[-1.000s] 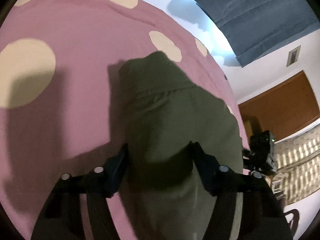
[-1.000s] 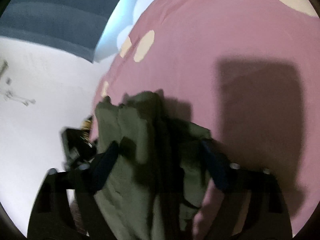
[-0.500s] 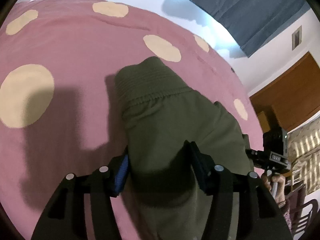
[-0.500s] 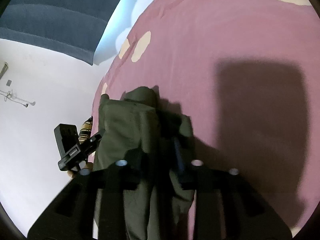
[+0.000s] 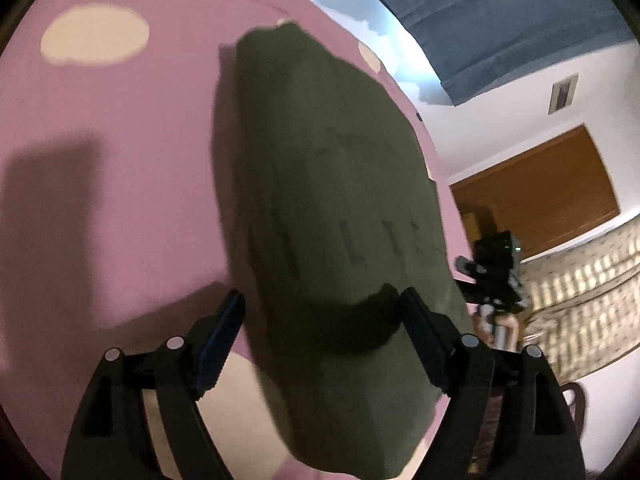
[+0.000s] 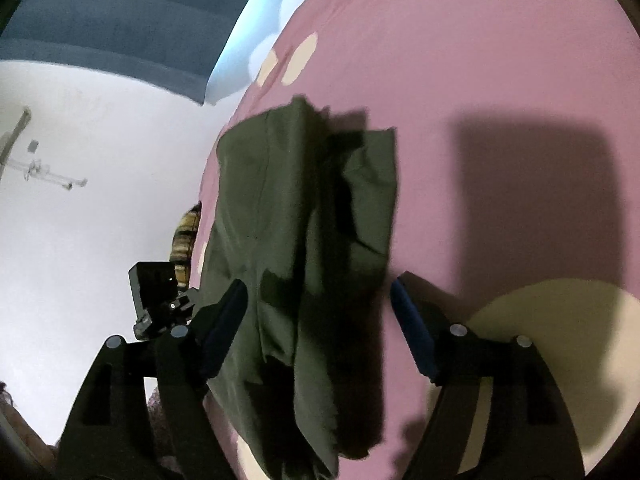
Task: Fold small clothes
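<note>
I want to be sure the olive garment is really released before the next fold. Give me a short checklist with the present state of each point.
1. Left gripper off the cloth: ok, jaws opening, pads stand clear on either side of the olive garment.
2. Right gripper off the cloth: ok, jaws opening, pads apart, garment lies between them.
3. Garment resting on the pink spotted bedspread: ok.
4. Garment lying flat: not ok, a loose flap sticks out in the right wrist view.
5. Near hem aligned: cannot tell, shadowed.
</note>
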A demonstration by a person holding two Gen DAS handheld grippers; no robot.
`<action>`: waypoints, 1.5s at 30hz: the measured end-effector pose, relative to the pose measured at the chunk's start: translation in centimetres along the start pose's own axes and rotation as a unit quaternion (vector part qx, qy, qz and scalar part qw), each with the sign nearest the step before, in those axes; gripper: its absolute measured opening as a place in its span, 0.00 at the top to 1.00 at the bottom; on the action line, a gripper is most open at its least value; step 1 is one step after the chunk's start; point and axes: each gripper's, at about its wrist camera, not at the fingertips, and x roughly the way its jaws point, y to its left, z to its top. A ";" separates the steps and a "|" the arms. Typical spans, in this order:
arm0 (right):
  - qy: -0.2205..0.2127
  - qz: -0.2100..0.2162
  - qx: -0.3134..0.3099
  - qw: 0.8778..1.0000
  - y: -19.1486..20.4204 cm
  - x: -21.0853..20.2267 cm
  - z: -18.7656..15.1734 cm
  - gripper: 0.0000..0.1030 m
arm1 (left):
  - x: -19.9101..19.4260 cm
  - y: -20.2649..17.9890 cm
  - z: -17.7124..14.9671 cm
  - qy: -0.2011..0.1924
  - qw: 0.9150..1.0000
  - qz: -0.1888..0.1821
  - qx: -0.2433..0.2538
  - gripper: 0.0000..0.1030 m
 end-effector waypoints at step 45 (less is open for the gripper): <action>-0.006 -0.001 -0.062 0.998 7.2 9.9 1.4 0.76 | -5.8 1.1 1.5 -0.072 0.985 0.139 0.073 0.49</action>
